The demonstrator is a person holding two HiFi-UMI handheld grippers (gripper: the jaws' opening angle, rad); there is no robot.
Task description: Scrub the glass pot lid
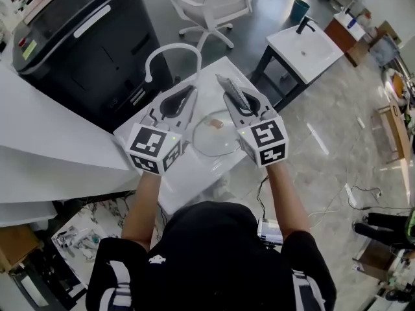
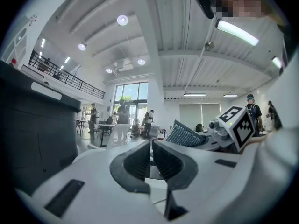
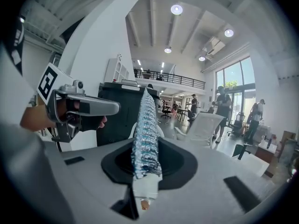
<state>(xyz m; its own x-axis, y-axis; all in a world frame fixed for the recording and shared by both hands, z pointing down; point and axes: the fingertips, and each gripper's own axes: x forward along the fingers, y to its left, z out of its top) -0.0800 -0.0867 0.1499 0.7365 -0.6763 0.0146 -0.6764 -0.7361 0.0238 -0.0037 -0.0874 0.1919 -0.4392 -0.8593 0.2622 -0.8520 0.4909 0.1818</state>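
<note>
Nearest me is the person in a black top, both forearms out over a narrow white table (image 1: 194,173).

The left gripper (image 1: 187,96) has its ribbed dark jaws drawn together, with only a sliver of light between them and nothing in them. The right gripper (image 1: 235,96) is clamped on a flat, sparkly blue-silver scouring pad (image 1: 227,85). The pad stands edge-on between the pads and sticks out well past the tips.

The two grippers are side by side and held up off the table, neither touching anything on it. Beneath and between them the round clear glass pot lid (image 1: 214,138) lies flat on the tabletop, its small brownish knob (image 1: 218,124) facing up. From above, the right gripper's marker cube covers the lid's right edge.

Just past the table's far end rises a white curved hoop (image 1: 170,52). To the left of it stands a big black cabinet-like machine (image 1: 84,37). Further off on the grey floor are a white swivel chair (image 1: 214,5), a small white square table on dark legs (image 1: 303,47) and a teal bin (image 1: 299,9).
</note>
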